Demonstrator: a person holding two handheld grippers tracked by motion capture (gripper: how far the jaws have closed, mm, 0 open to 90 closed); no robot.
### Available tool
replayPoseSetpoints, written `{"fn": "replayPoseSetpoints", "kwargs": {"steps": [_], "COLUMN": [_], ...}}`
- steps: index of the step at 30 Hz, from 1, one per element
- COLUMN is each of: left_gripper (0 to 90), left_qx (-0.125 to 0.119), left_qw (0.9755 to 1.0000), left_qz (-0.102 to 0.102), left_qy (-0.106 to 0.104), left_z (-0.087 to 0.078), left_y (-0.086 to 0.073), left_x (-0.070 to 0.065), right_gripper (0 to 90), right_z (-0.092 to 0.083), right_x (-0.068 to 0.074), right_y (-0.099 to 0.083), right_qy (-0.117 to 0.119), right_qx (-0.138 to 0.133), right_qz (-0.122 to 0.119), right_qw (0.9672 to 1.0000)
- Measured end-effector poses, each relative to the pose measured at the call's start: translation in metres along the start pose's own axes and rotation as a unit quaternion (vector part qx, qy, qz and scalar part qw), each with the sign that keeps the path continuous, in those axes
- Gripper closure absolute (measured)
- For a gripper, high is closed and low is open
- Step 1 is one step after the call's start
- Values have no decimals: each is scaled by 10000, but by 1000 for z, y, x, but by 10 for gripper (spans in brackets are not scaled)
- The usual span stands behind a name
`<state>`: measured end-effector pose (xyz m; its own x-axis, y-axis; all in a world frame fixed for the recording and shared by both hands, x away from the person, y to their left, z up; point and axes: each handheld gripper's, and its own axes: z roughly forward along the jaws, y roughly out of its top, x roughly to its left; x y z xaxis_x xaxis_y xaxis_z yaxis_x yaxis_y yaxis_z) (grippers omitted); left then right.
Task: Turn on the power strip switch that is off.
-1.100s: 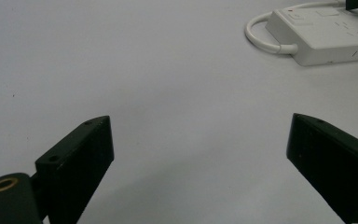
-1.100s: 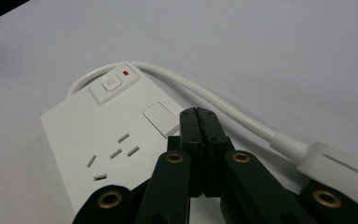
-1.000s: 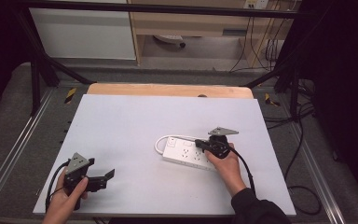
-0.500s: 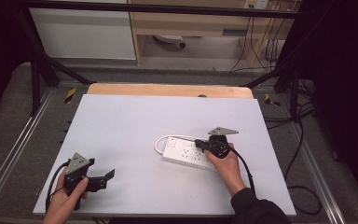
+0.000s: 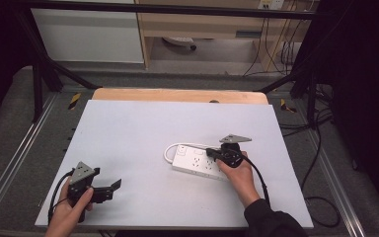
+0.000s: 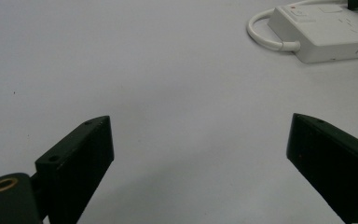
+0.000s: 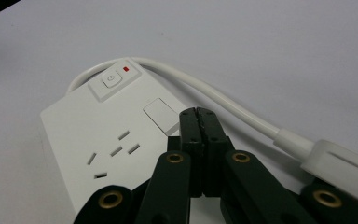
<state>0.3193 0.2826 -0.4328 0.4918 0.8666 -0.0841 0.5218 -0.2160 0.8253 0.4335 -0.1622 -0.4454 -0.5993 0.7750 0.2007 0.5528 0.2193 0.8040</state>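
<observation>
White plastic power strip (image 5: 197, 161) lies on the pale table (image 5: 143, 128). Far left of it, the left gripper (image 5: 109, 188) waits, jaws wide. Over its top, the right gripper (image 7: 197, 122) is closed and empty, likely about to press the switch (image 7: 112, 79) just ahead.

White power strip (image 5: 197, 161) — red light on, seemingly — flat, table's right half

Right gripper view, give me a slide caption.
Shut right gripper poised over a white power strip near its power button, cord looping behind.
</observation>
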Motion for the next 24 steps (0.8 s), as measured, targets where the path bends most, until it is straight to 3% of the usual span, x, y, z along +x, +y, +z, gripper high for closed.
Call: {"fn": "replayPoseSetpoints", "kwargs": {"steps": [15,24], "left_gripper": [73,73], "left_qx": [46,2], "left_qw": [10000,10000], "left_qz": [6,-29], "left_qy": [4,28], "left_z": [0,0], "left_y": [0,0], "left_x": [0,0], "right_gripper": [900,900], "right_z": [-1,-4], "right_x": [-1,0], "right_y": [0,2], "right_qy": [40,82], "right_qx": [11,-139], "right_qz": [54,49], "right_qw": [10000,9999]}}
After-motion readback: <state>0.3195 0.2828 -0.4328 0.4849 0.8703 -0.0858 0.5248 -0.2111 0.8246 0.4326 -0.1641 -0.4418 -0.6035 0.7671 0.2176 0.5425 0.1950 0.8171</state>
